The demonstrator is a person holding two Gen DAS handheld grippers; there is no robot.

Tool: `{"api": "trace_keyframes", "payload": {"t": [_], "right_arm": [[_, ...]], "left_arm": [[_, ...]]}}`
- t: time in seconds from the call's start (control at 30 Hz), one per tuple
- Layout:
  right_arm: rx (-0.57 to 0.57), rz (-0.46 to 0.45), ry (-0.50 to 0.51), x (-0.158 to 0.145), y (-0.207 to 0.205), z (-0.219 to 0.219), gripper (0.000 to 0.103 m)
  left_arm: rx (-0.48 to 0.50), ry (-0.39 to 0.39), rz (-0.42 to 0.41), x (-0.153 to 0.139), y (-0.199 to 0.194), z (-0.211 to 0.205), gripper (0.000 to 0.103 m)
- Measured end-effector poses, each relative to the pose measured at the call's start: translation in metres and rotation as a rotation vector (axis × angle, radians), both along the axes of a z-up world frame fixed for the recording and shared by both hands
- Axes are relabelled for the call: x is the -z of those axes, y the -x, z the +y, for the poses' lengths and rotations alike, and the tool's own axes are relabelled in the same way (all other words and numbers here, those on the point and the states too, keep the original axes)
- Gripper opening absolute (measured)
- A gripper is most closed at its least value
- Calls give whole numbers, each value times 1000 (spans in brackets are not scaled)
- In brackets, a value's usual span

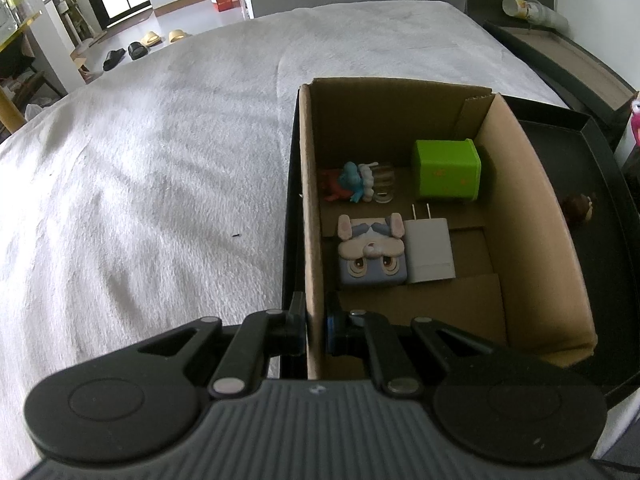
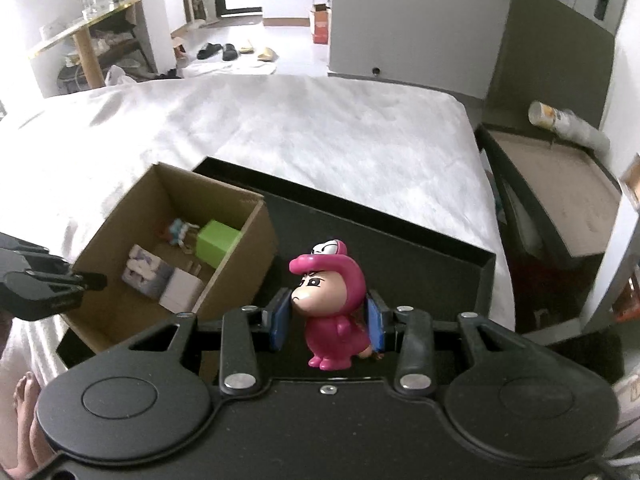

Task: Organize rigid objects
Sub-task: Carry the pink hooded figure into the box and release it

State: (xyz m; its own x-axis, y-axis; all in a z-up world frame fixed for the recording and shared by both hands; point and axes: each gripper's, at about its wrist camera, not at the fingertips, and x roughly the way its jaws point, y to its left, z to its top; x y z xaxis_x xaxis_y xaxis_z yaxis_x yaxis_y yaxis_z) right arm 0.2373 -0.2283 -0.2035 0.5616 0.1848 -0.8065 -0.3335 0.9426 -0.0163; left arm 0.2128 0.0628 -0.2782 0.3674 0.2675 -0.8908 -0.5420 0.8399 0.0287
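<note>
My left gripper [image 1: 316,328] is shut on the near left wall of a cardboard box [image 1: 312,216], one finger outside and one inside. The box holds a green cube [image 1: 446,174], a white charger [image 1: 430,250], a bunny-faced case [image 1: 370,250] and a small blue and red figure [image 1: 352,186]. My right gripper [image 2: 328,320] is shut on a pink figurine [image 2: 330,308], upright above the black tray [image 2: 420,264], to the right of the box [image 2: 256,264]. The left gripper [image 2: 52,284] shows at the box's left edge.
The box sits in a black tray [image 1: 600,208] on a white blanket-covered bed [image 1: 140,160]. A small brown figure [image 1: 578,208] lies in the tray right of the box. A dark side tray [image 2: 560,184] with a tipped cup [image 2: 560,120] stands beyond the bed's right edge.
</note>
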Motion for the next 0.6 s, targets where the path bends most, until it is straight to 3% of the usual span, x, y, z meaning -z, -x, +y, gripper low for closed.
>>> {"api": "trace_keyframes", "payload": {"t": [0.6], "right_arm": [[-192,-37,-53,-11,-9,76,38]], "left_arm": [[5,-7,-12,2,2,0,8]]}}
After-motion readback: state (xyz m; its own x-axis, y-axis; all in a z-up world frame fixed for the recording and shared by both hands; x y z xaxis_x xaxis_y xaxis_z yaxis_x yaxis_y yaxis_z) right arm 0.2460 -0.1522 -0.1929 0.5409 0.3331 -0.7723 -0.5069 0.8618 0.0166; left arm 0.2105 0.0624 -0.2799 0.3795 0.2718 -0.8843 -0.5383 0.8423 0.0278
